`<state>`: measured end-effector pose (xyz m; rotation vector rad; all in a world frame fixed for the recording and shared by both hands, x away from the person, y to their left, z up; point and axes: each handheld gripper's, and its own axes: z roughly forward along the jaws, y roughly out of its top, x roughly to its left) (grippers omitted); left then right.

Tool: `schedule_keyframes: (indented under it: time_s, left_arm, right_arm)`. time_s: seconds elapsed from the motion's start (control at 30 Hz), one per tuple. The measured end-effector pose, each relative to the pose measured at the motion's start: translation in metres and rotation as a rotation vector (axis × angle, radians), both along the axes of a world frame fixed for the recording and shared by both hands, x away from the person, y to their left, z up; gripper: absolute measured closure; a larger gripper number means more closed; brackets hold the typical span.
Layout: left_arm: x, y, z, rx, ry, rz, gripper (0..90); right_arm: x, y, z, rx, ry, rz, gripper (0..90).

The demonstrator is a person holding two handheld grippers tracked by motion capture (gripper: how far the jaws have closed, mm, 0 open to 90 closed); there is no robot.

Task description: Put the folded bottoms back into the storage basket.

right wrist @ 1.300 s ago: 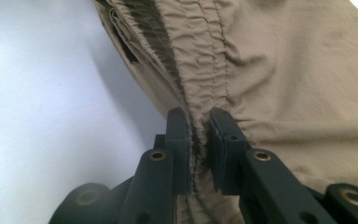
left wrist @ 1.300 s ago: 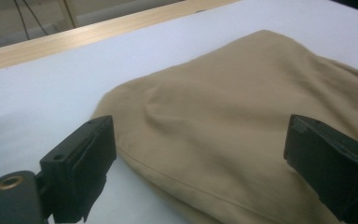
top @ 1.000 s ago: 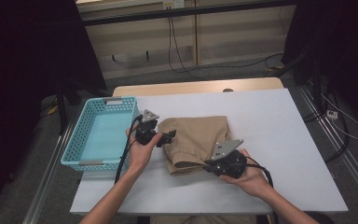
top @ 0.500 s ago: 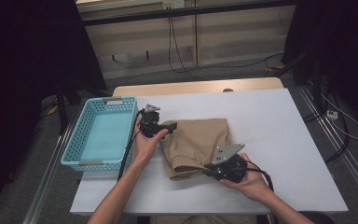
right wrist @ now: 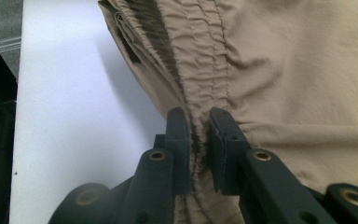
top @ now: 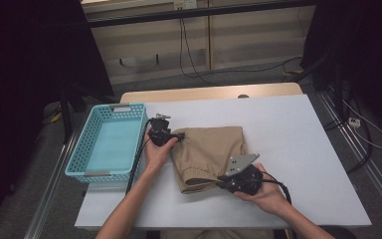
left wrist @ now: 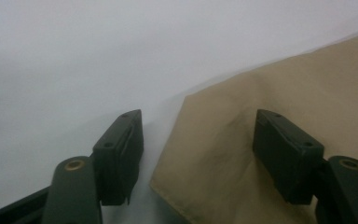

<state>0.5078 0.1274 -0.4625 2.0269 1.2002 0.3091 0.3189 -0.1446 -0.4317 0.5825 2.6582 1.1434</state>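
Folded tan trousers (top: 211,152) of soft woven cloth lay mid-counter (top: 298,134), beside a perforated turquoise plastic basket (top: 107,144) — gathered elastic waistband toward the person, long axis running front to back. The right tool (right wrist: 198,135) was clamped on that ruched waistband. The left tool (left wrist: 198,156), jaws just closing but clear of the cloth, straddled the far left corner.

Bare desk (top: 298,144) is left open right of and behind the shorts (top: 211,154), and along the front edge. The left side is blocked by the basket (top: 107,144), set just beside the left claw (top: 179,137). A narrow strip of desk is seen between basket and shorts.
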Motion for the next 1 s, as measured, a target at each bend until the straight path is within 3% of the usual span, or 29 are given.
schedule_keyframes:
  time_s: [0.13,0.27,0.37,0.43,0.53,1.0]
  left_arm:
    - [-0.002,-0.001,0.000,0.010,0.004,-0.006,37.6]
    - [-0.007,-0.004,0.003,0.010,0.034,-0.041,53.3]
    - [-0.008,-0.004,0.003,0.024,0.026,-0.042,56.4]
    - [-0.008,-0.004,0.003,-0.004,0.034,-0.057,65.1]
    - [-0.010,-0.005,0.003,-0.002,0.038,-0.085,76.0]
    - [-0.013,-0.003,0.009,-0.032,0.012,-0.102,80.5]
  right_arm:
    - [0.000,-0.001,0.000,0.005,0.003,-0.004,79.0]
    - [-0.001,0.001,-0.001,-0.003,-0.001,-0.003,79.0]
    - [-0.002,0.001,-0.001,-0.005,-0.002,-0.001,78.9]
    - [-0.002,0.001,-0.001,-0.004,-0.002,-0.001,79.0]
    - [-0.002,0.001,-0.001,-0.003,-0.005,-0.001,78.9]
    - [-0.005,-0.006,0.002,0.054,-0.014,-0.023,79.0]
